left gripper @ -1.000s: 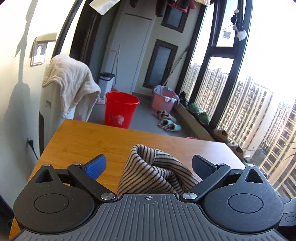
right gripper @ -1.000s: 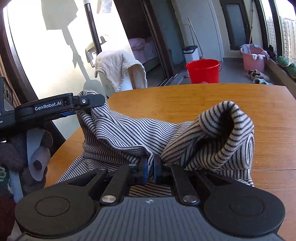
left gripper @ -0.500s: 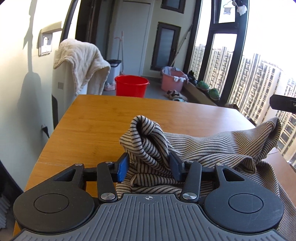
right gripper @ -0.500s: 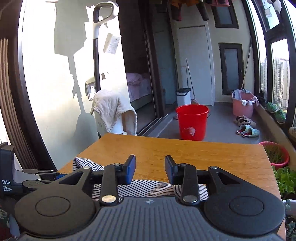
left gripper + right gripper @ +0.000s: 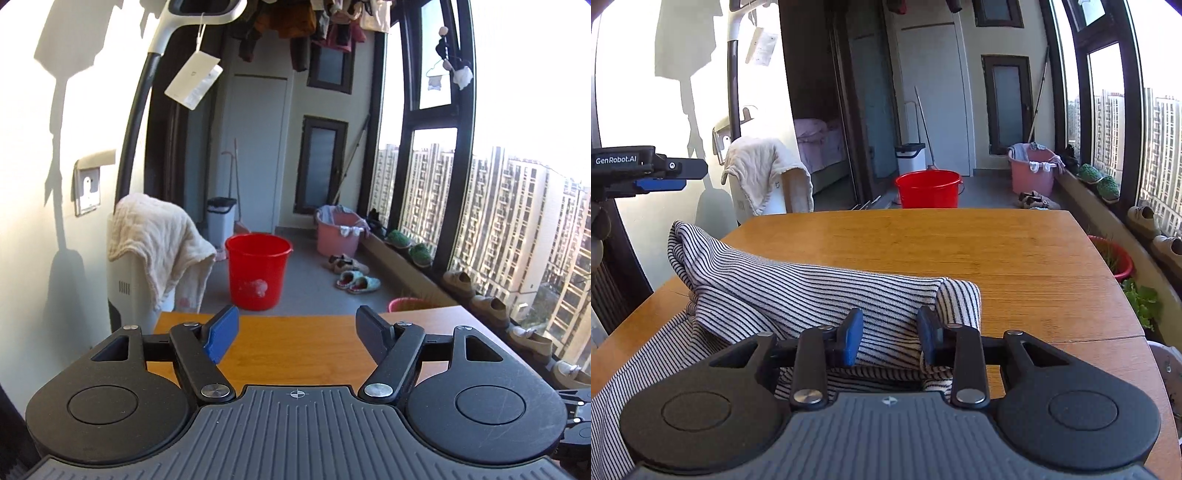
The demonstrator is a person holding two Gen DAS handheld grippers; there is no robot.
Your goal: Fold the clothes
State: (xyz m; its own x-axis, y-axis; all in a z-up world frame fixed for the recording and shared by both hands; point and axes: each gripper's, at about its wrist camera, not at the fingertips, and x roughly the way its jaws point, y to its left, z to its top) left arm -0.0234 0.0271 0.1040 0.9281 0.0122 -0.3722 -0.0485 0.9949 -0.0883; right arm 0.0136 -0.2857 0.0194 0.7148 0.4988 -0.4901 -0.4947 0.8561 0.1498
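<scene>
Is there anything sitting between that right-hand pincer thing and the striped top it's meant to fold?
Nothing visible. The right hand-held gripper is open, directly over the striped garment on the wooden table, with only cloth showing between its fingers.

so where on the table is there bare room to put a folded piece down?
Bare wood runs across the far half of the table, from the striped garment to the edge facing the red bucket, and down the window-side strip right of the right gripper. The near left corner is crowded: the garment covers it, with the left gripper above.
</scene>
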